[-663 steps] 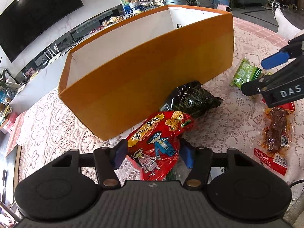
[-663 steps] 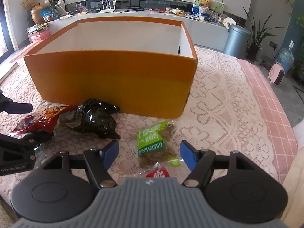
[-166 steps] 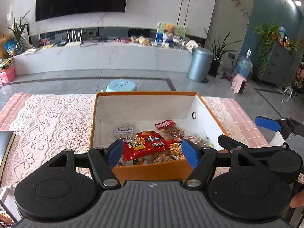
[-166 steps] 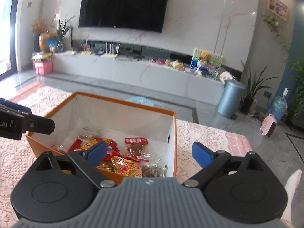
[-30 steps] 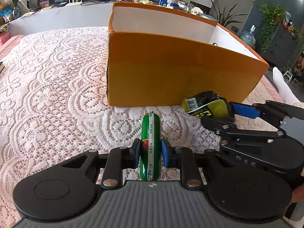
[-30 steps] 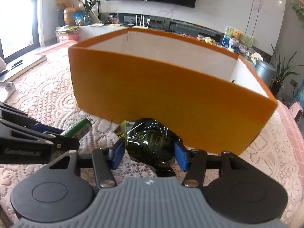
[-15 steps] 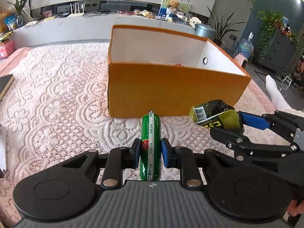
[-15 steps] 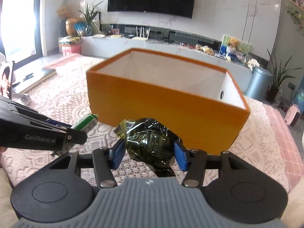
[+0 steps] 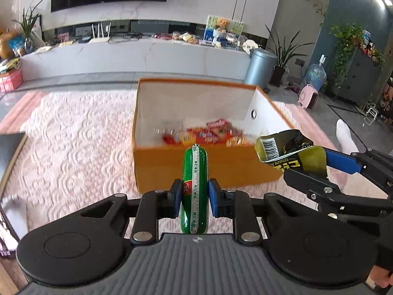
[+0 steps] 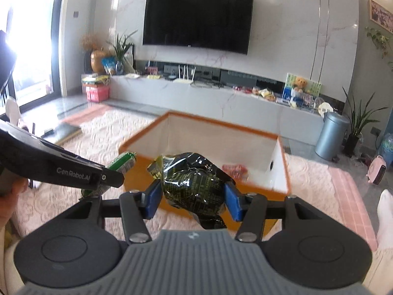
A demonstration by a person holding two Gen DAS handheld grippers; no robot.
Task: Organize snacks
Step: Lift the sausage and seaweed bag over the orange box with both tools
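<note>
Several snacks already in box at 12 o'clock; left gripper clamped green sausage, right gripper clamped dark packet; both not yet dropped in.

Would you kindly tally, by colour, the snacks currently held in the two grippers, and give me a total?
Green: 1, the green sausage stick clamped in the left gripper.
Black: 1, the black snack packet clamped in the right gripper.
Total: 2 held snacks. The snacks inside the orange box are too blurred to count.
</note>
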